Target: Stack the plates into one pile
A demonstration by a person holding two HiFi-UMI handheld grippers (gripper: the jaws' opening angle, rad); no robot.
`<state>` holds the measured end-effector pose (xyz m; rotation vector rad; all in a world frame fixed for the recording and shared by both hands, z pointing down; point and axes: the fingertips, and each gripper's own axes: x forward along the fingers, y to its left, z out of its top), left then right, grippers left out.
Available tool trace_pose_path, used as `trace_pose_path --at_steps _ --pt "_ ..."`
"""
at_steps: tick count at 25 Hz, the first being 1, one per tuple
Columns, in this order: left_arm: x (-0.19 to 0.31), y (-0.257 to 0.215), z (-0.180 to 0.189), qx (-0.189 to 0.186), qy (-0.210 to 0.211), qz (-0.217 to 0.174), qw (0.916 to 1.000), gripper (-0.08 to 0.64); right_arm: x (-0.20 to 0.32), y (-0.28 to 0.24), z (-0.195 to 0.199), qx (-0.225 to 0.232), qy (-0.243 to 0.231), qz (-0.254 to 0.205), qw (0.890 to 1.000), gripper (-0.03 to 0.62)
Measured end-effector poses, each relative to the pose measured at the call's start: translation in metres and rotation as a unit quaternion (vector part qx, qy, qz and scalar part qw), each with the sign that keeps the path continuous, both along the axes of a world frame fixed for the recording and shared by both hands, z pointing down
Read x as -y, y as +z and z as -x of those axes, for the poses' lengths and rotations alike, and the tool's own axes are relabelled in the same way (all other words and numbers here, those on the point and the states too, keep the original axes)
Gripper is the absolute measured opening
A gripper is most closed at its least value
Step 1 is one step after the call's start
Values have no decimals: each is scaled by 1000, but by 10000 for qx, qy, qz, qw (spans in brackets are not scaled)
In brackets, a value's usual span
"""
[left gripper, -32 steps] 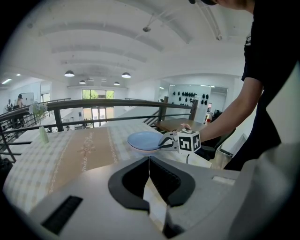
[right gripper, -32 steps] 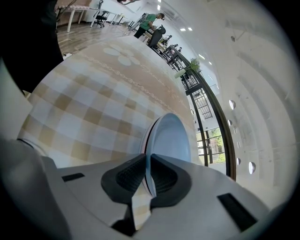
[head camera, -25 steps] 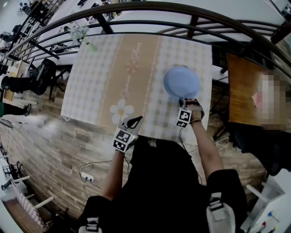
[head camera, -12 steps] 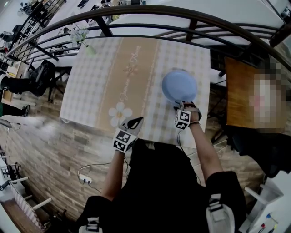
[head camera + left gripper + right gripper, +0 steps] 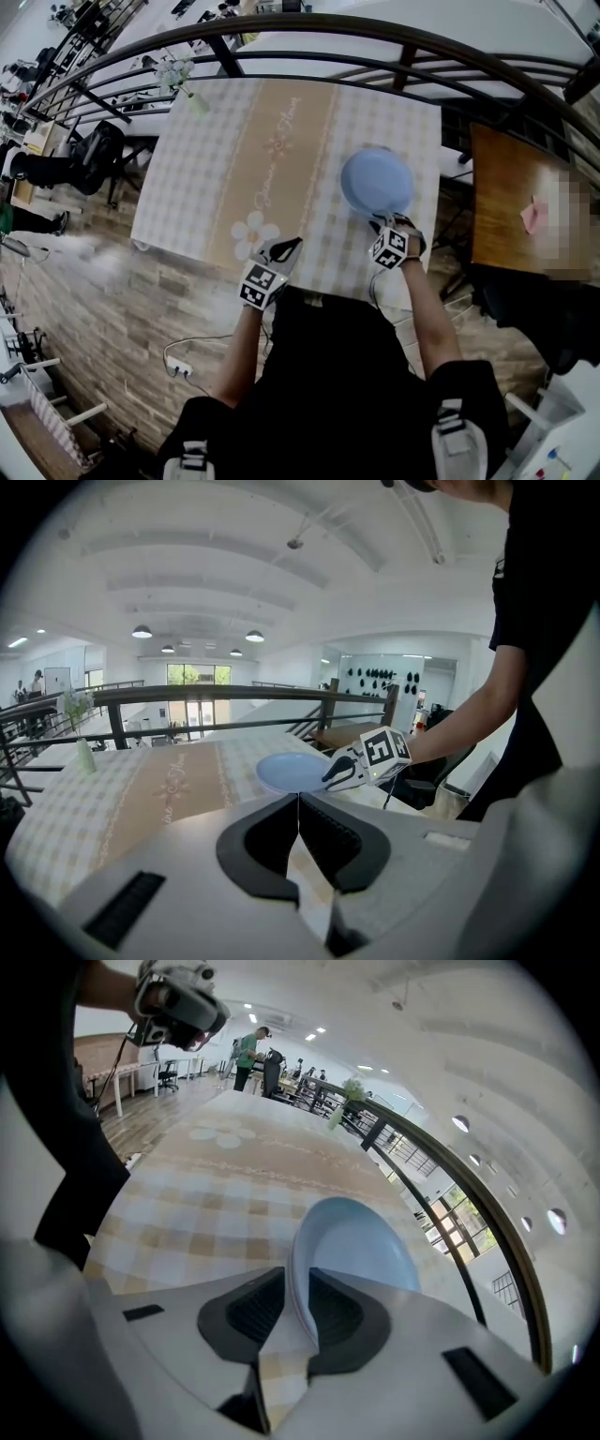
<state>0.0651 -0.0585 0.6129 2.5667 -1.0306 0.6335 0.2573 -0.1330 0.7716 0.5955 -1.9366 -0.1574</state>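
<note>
A pale blue plate (image 5: 377,182) lies at the right side of the table on the checked cloth (image 5: 216,159). Its rim shows a doubled edge in the right gripper view; whether more than one plate is stacked there I cannot tell. My right gripper (image 5: 385,225) sits at the near rim of the plate (image 5: 361,1246). Its jaws have just been closing, and the rim stands between the pads, which grip it. My left gripper (image 5: 284,250) hovers over the table's near edge, shut with nothing in it (image 5: 299,801). From the left gripper view the plate (image 5: 286,772) lies ahead to the right.
A small vase of flowers (image 5: 180,77) stands at the table's far left corner. A dark curved railing (image 5: 394,33) runs behind the table. A wooden table (image 5: 511,192) stands to the right. The tablecloth's near edge (image 5: 309,281) is right under both grippers.
The right gripper has rolled at the plate's near rim, and its marker cube now faces differently. The plate and the left gripper have kept their places.
</note>
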Motion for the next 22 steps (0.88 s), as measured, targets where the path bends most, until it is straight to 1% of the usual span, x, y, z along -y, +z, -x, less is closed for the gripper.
trace_pose_path --at_steps 2,5,8,10,14,19,22 --pt "3 -4 0 -31 -14 -22 10000 3 -4 -7 -3 240 175 24 9996 -1" --pt "8 -7 -1 -46 -31 -78 10000 3 -9 -10 -7 600 400 129 9973 -3" --pt "10 -7 -2 -44 -41 -106 9999 3 -15 -16 -11 793 581 264 9948 -3" --pt "9 -7 0 -59 -62 -89 9999 3 -18 -28 -11 980 693 249 9925 -3" --pt "7 -6 7 -55 -117 -59 9999 3 -19 -55 -2 1576 911 152 9832 -3" --pt "7 -2 11 -90 -151 -50 9998 3 -24 -76 7 2063 1047 218 9726 -3" --pt "6 -2 10 -133 -163 -51 9998 3 -29 -87 12 2416 1147 326 9630 -3"
